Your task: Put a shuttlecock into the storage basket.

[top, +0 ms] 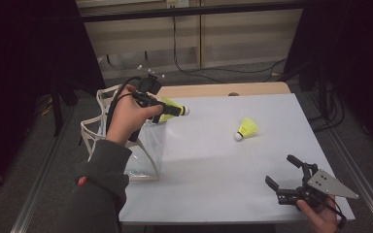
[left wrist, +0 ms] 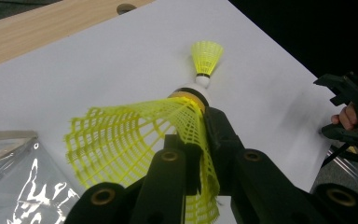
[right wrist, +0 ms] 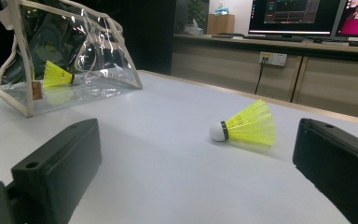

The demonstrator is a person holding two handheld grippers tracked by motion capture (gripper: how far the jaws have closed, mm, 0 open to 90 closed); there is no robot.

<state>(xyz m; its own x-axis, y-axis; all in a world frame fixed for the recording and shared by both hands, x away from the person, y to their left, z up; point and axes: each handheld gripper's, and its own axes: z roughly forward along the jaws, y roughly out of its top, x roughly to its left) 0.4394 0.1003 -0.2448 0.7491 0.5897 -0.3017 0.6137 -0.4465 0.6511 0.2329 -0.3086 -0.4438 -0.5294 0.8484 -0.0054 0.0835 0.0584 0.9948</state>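
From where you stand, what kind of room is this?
Probably an office-like lab: computer monitors lit on a long counter, a wall socket with cables, and a white work table between dark curtains.

A table fills the middle of the high view. At its left edge stands a bag, partly overhanging the side. Just above and beside the bag's far right corner, the left gripper is clamped on a shuttlecock, held off the table with its cork end pointing right. A second shuttlecock lies on the table to the right of centre, well apart from the bag, cork end toward the person. The right gripper hovers at the table's near right corner, jaws spread, with the lying shuttlecock ahead of it. Beyond the table's far edge, cables trail on the floor.
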